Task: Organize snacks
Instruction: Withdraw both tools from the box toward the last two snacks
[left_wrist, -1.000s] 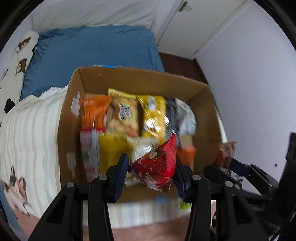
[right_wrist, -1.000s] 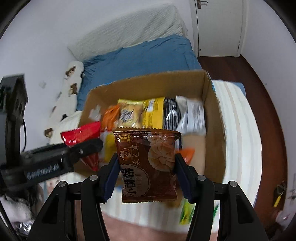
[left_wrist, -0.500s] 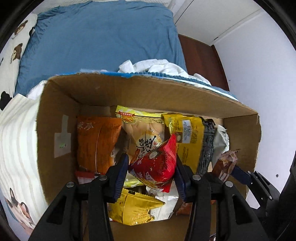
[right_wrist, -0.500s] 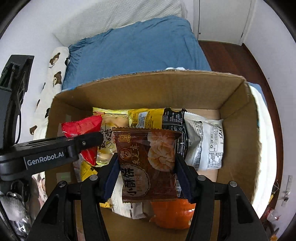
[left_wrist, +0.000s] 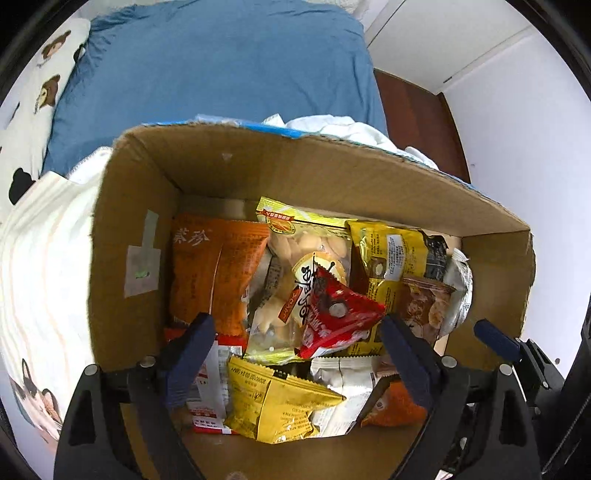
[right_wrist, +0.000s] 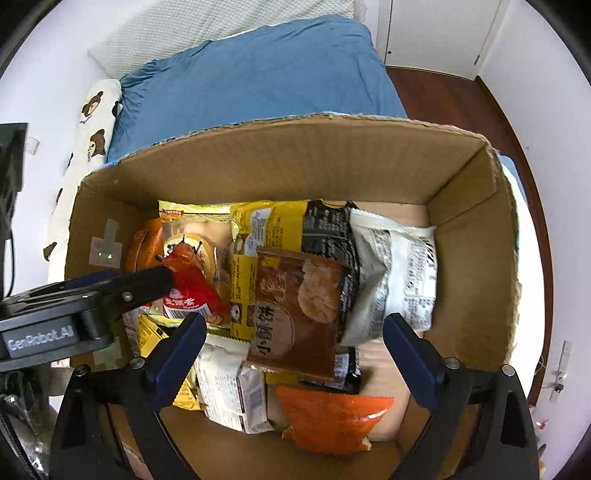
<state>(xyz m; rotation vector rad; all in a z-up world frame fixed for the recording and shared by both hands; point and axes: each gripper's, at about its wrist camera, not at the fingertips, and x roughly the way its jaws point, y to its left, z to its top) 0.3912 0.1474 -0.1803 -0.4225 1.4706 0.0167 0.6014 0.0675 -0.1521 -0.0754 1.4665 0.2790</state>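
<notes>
one blue bedspread (right_wrist: 255, 74) fills the background, with one bear-print pillow (right_wrist: 92, 122) at its left edge. on the bed sits one open cardboard box (right_wrist: 295, 158), and all the snacks lie inside it. one white packet with black print (right_wrist: 402, 269) leans near the box's right wall. one orange packet (left_wrist: 214, 273) stands by the left wall, and a second orange packet (right_wrist: 332, 417) lies at the near edge. one brown biscuit packet (right_wrist: 299, 310) rests on the pile, between but clear of the spread jaws of the right gripper (right_wrist: 293, 347), which is released. one red snack packet (left_wrist: 336, 314) lies on top of a clear cracker bag (left_wrist: 303, 266); the left gripper (left_wrist: 295, 350) is also released, its jaws wide apart and not touching the packet. one yellow packet (left_wrist: 280, 406) lies nearest.
</notes>
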